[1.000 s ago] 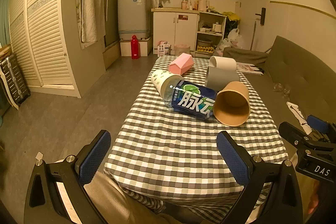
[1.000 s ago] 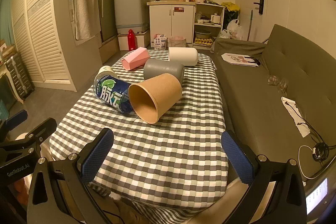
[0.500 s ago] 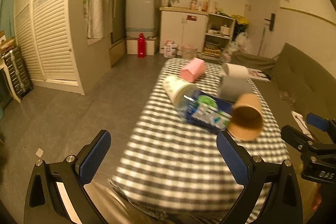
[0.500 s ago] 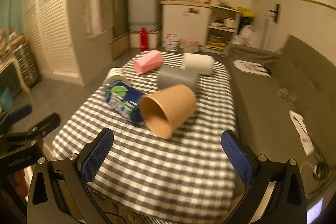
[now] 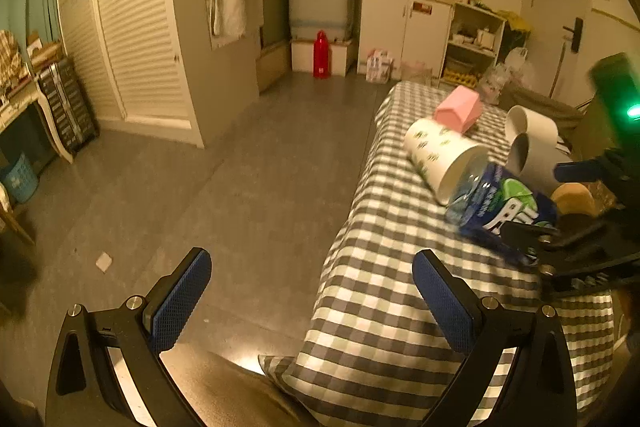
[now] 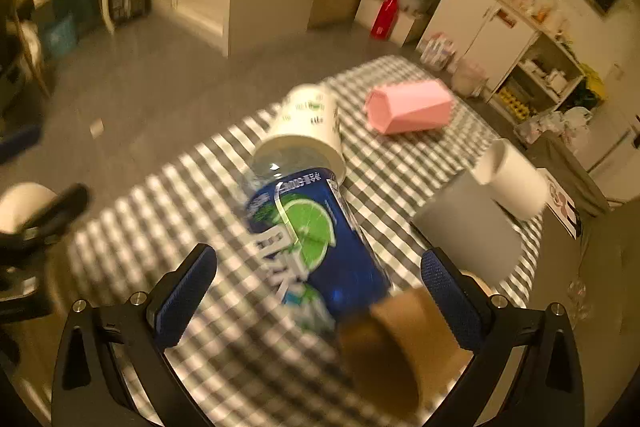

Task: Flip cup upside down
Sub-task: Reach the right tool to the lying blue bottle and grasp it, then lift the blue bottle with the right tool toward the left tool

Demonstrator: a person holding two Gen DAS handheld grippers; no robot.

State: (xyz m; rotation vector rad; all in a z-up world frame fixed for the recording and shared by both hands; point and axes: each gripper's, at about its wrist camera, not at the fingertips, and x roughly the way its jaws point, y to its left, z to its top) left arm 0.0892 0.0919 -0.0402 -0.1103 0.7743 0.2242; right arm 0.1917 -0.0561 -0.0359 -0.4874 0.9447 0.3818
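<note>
Your checkered worktop (image 6: 224, 355) carries a blue bottle (image 6: 316, 247) on its side, the brown cup (image 6: 396, 351) lying against it. Your right claw (image 6: 318, 301), spread wide and empty, frames both. Your left claw (image 5: 310, 299) gapes empty too.

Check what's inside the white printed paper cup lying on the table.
The top end of the blue-label bottle is pushed into the mouth of the white printed cup. Its clear shoulder shows at the rim; the cap, and anything deeper, is hidden by the cup wall.
</note>
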